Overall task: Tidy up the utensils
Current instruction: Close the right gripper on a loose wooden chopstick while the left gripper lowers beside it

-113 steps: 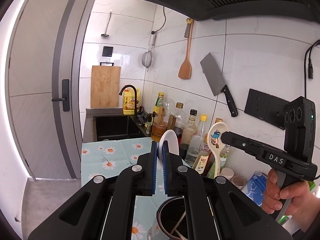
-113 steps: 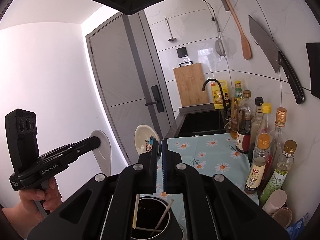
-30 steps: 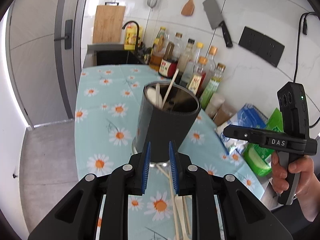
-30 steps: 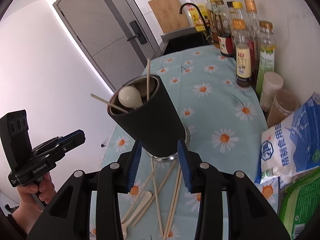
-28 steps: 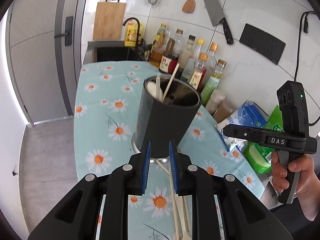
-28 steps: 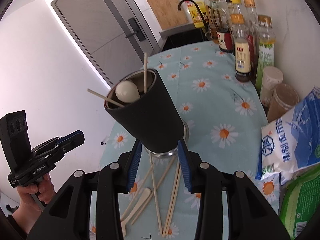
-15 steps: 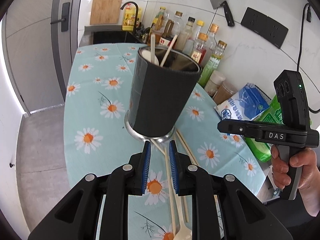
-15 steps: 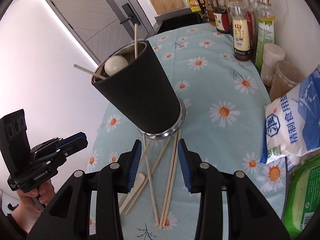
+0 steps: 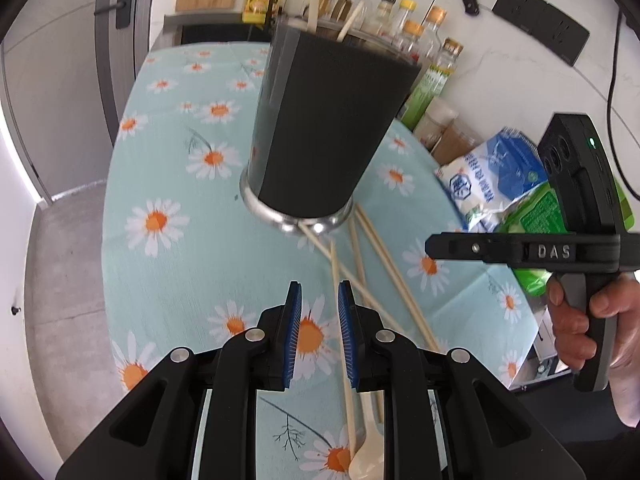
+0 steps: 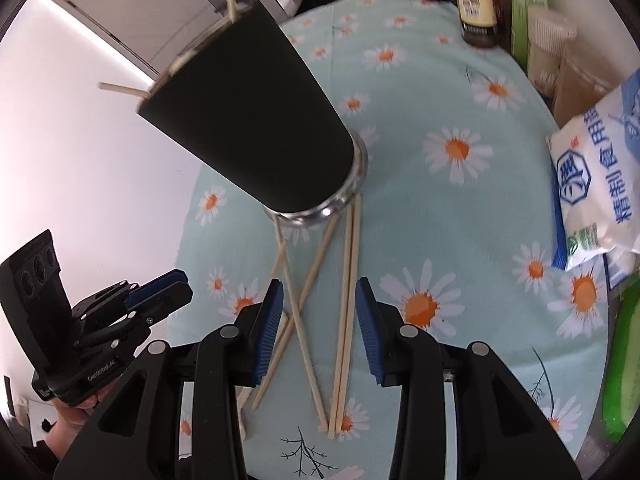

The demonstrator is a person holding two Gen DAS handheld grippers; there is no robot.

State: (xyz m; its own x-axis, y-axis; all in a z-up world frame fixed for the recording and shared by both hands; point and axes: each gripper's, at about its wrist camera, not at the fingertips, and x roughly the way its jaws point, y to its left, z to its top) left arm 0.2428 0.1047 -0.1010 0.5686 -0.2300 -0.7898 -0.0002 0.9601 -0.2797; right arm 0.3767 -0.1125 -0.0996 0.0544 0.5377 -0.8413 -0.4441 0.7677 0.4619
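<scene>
A black utensil holder (image 9: 324,128) (image 10: 256,120) stands on a steel base, with chopstick ends poking out of its top. Several loose wooden chopsticks (image 9: 384,264) (image 10: 346,280) lie fanned on the daisy tablecloth (image 9: 180,184) in front of it. A pale wooden spoon (image 9: 366,456) lies nearest me. My left gripper (image 9: 319,296) (image 10: 176,284) hovers low over the left chopsticks, narrowly open, with one chopstick on the cloth under its right pad. My right gripper (image 10: 319,292) (image 9: 432,246) hangs open wider above the middle chopsticks. Neither holds anything.
Sauce bottles (image 9: 420,36) (image 10: 476,4) line the tiled wall behind the holder. A blue-and-white salt bag (image 9: 488,176) (image 10: 592,184) and a green bag (image 9: 536,216) lie to the right. The table edge drops to the floor on the left.
Both grippers have sunk and tipped downward toward the loose chopsticks. The white spoons they held earlier are gone from their jaws. Over the last second the gaps between the jaws look unchanged.
</scene>
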